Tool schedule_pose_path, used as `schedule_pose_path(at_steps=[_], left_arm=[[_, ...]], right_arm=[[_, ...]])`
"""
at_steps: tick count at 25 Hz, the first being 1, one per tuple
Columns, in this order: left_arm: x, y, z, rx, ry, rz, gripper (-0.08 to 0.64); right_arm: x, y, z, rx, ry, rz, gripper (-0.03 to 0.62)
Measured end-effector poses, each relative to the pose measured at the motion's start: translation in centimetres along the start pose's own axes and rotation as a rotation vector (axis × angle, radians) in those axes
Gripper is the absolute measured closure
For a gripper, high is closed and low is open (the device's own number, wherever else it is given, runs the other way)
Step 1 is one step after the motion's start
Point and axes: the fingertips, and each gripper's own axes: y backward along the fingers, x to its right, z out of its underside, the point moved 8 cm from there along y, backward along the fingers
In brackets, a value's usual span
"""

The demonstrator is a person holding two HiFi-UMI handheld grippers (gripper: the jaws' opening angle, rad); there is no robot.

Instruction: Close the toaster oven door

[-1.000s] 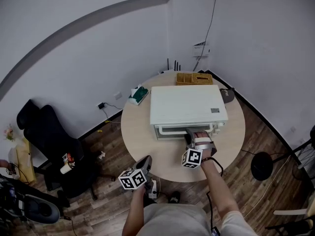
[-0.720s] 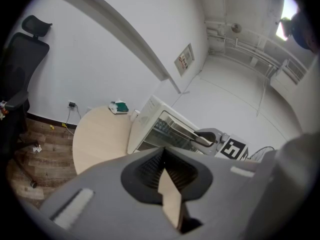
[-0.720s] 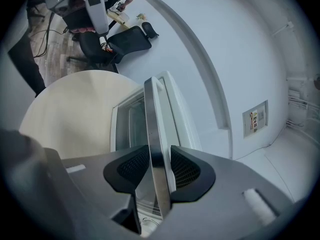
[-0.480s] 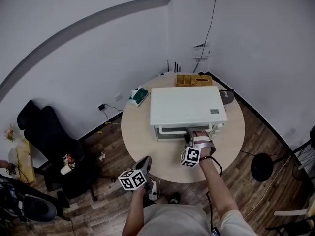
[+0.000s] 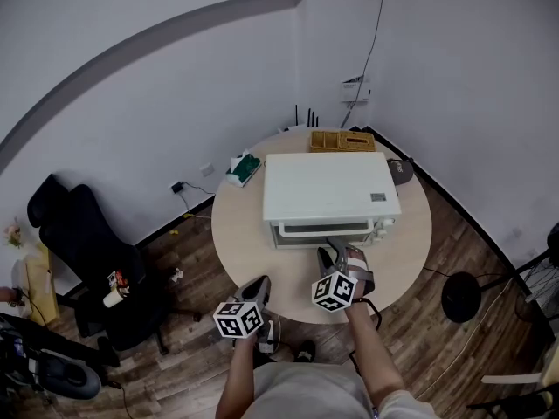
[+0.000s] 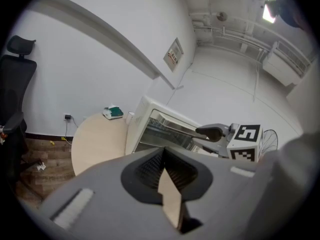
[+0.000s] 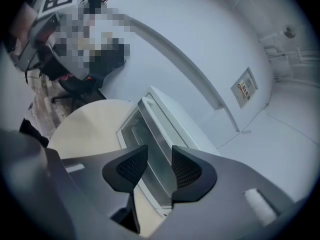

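Observation:
The white toaster oven [image 5: 330, 188] stands in the middle of the round table [image 5: 253, 251]. Its glass door [image 5: 323, 231] looks upright against the front. My right gripper [image 5: 336, 256] hangs just in front of the door without touching it. Its jaws are opening, and nothing is between them. In the right gripper view the door's handle [image 7: 156, 134] shows beyond the gap of that gripper [image 7: 159, 159]. My left gripper [image 5: 258, 288] stays over the table's near edge, and in its own view its pads [image 6: 163, 151] meet on nothing.
A brown tray [image 5: 342, 140] sits at the table's far edge. A green and white pack [image 5: 244, 168] lies at the far left, and a dark object [image 5: 402, 169] to the oven's right. A black office chair [image 5: 79, 234] stands on the wood floor to the left.
My right gripper has drawn back from the oven's front towards me, and its jaws stand wider. The left gripper has hardly moved.

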Motion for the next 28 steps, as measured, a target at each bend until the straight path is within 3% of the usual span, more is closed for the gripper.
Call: schedule_pose_path(at_steps=[5, 9, 12, 14, 28], left_arm=[[0.6, -0.5, 0.1, -0.005, -0.029, 0.009, 0.502], [0.9, -1.0, 0.1, -0.008, -0.042, 0.014, 0.502], [1.3, -1.5, 0.0, -0.01, -0.05, 0.02, 0.502], [1.6, -1.8, 0.0, -0.011, -0.058, 0.025, 0.502], [2.8, -1.8, 0.3, 0.0, -0.118, 0.058, 0.502]], right_arm=[[-1.2, 2.2, 1.6, 0.051, -0.36, -0.056, 0.449], [-1.8, 3.5, 3.1, 0.077, -0.551, -0.083, 0.451], [-1.8, 4.8, 3.7, 0.158, -0.763, -0.122, 0.451], [-2.3, 5.5, 4.4, 0.186, -0.848, -0.118, 0.451], [-4.2, 7.1, 5.1, 0.19, -0.856, -0.101, 0.451]])
